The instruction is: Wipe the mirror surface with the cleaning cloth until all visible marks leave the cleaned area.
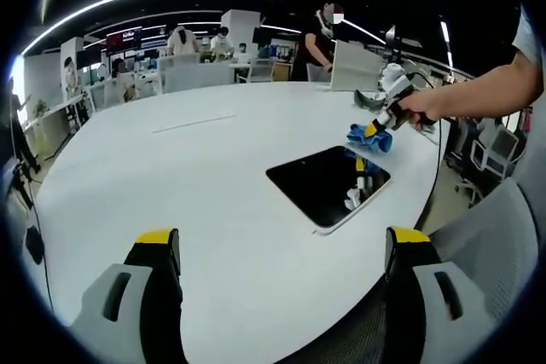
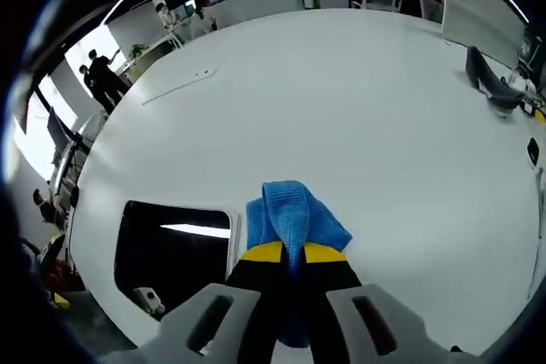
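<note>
A flat rectangular mirror [image 1: 328, 183] with a pale frame lies on the white table [image 1: 188, 176], dark and reflective. In the left gripper view my right gripper [image 1: 375, 131] hovers just beyond the mirror's far corner, shut on a blue cleaning cloth [image 1: 370, 138]. My left gripper [image 1: 281, 249] is open near the table's front edge, well short of the mirror. In the right gripper view the blue cloth [image 2: 294, 215] bunches out between the shut yellow-tipped jaws of my right gripper [image 2: 293, 253], just right of the mirror [image 2: 175, 253]. The cloth's rear part is hidden by the jaws.
A dark curved object [image 2: 488, 74] lies at the table's far right edge, near a grey monitor back [image 2: 482, 6]. A thin strip [image 2: 179, 84] lies on the far tabletop. Office chairs [image 1: 486, 155] stand by the table's right side; people work at desks behind.
</note>
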Demonstrator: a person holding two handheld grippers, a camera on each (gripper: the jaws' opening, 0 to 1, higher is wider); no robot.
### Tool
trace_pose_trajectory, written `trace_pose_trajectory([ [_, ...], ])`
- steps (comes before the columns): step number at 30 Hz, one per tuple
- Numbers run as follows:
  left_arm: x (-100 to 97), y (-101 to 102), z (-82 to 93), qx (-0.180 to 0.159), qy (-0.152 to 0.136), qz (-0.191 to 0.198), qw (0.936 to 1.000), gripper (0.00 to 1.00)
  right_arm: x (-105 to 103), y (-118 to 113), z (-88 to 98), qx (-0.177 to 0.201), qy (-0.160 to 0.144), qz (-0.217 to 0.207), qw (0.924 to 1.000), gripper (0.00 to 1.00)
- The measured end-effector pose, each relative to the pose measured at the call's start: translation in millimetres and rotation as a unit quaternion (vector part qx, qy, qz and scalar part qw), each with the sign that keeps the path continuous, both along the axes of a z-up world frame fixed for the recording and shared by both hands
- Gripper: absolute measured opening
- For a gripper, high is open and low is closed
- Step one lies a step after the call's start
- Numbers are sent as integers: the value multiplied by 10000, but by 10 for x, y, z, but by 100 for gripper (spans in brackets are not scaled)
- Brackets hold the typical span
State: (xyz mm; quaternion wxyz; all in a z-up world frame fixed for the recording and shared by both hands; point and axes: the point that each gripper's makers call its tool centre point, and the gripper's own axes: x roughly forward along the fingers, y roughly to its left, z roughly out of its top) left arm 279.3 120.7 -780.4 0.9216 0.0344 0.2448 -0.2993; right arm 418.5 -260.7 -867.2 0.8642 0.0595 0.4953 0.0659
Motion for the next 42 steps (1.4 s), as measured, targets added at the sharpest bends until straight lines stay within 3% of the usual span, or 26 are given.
trace_pose_trajectory([
  [5,3,10,12,-27,-21,22,10000,99,-71,-17,-136,-50,62,7,10000,2],
  [9,5,4,20,-113,-1,22,9999,99,-102,8,-89,-107,-48,168,9998,2],
  [11,-3,-9,17,-133,32,8,9999,99,-89,2,-100,-175,-105,321,9993,2],
  [13,-1,-12,27,-162,24,3,9999,99,-94,14,-87,-336,-206,749,9964,3],
  [15,-2,-11,31,-200,55,30,9998,99,-80,18,-57,-348,-282,743,9962,6],
  [18,-1,3,45,-204,36,68,9998,99,-66,53,81,-110,-548,709,9959,16],
  [23,-7,13,39,-168,54,90,9998,99,-100,70,323,218,-1015,1072,9888,38],
  [26,-1,19,71,-163,-19,114,9998,99,-165,68,499,455,-1462,1593,9753,52],
  [28,7,25,81,-168,-42,135,9998,99,-269,29,560,491,-1551,1794,9702,60],
  [31,-18,13,73,-48,-47,41,10000,99,-407,-42,618,623,-1551,1808,9692,74],
  [34,-22,3,81,-101,-50,11,9999,99,-509,-114,694,669,-1800,1981,9612,81],
  [37,-5,33,63,-100,-6,91,9999,99,-626,-204,681,685,-1851,2139,9567,87],
  [41,0,33,36,20,-93,30,10000,99,-770,-291,788,636,-2293,2360,9422,93],
  [42,2,28,29,38,-84,19,10000,99,-812,-308,792,681,-2294,2311,9430,94],
])
